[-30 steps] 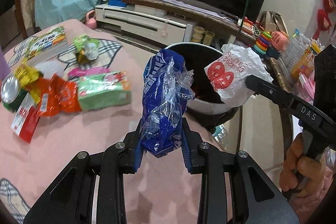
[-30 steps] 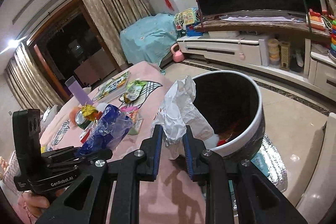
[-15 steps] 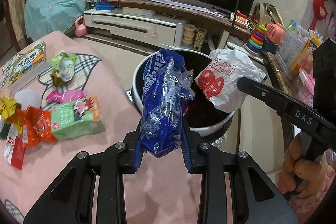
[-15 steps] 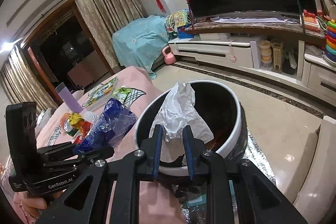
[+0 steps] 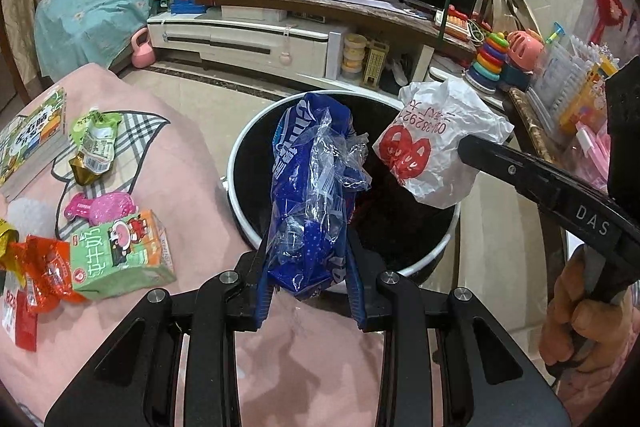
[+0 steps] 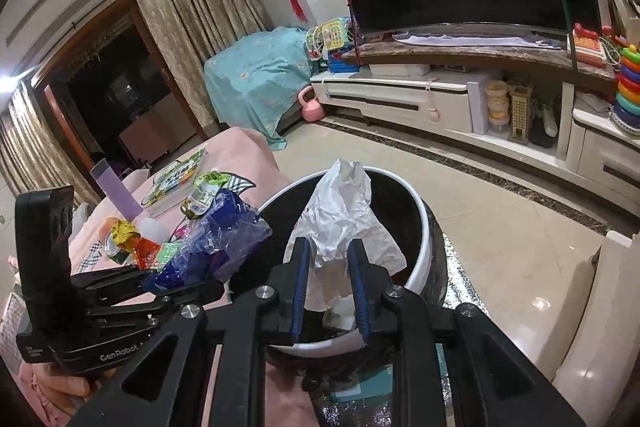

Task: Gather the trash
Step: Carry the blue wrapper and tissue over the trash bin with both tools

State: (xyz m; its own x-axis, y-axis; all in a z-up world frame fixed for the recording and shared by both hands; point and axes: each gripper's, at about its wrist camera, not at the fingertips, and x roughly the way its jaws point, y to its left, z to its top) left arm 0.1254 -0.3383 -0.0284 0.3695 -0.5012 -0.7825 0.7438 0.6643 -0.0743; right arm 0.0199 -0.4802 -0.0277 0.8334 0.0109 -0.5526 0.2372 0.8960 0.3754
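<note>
Pink cloth [image 5: 168, 163] is covering the table on my left, and trash is lying on it: a green milk carton [image 5: 120, 257], an orange wrapper [image 5: 46, 273], a pink wrapper [image 5: 100, 207], a green pouch [image 5: 96, 143] and a book [image 5: 30, 139] at the far edge.

Next comes my left gripper [image 5: 308, 255]. I am tilting it down over the near rim of the bin [image 5: 248, 227]. Its two fingers are only a little apart, and they are squeezing a crumpled blue wrapper [image 5: 312, 187] between them. The wrapper is sticking up out of the fingers, with its top hanging over the dark inside of the bin. In the right wrist view I can see this gripper [image 6: 188, 275] from the side, with my hand [image 6: 60, 383] around its handle.

The bin is round, white on the rim and black inside, and it is standing on the floor just beside the table.

On the right, my right gripper [image 6: 330, 267] is pointing down toward the bin too, but less steeply. Its fingers are almost closed and are pinching a white paper bag [image 6: 340, 223]. The bag [image 5: 436, 143] has red marks on it and is hanging over the far right side of the bin. My right hand [image 5: 580, 307] is gripping the handle at the edge of the left wrist view.
</note>
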